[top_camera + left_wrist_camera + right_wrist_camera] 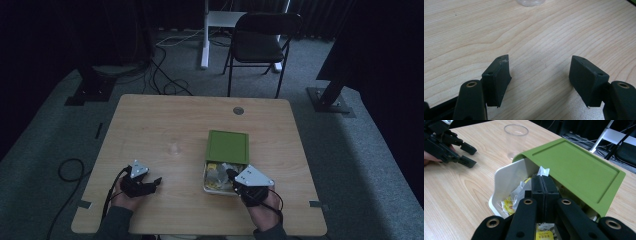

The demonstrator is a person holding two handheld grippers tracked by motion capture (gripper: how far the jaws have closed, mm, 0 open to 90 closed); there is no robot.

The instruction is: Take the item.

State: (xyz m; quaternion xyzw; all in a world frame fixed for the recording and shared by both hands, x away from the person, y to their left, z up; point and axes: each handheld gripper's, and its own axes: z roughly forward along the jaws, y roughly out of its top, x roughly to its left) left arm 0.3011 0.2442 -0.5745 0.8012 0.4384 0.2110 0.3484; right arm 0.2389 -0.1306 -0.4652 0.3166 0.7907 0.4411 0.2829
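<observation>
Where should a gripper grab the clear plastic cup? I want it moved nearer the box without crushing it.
The cup stands upright, mouth up, apart from the white box. Probably best to come level from its open side and close gently across the wall just below the rim, where it looks stiffest.

one white box (206, 186) near the table's (150, 130) front edge, one green lid (227, 146) slid partway back off it. tea bags (509, 206) inside: several, tangled, exact count can't be told. one clear plastic cup (515, 140) mid-table. two grippers: left gripper (152, 183), right gripper (231, 173). one chair (260, 42) beyond the far edge.
</observation>
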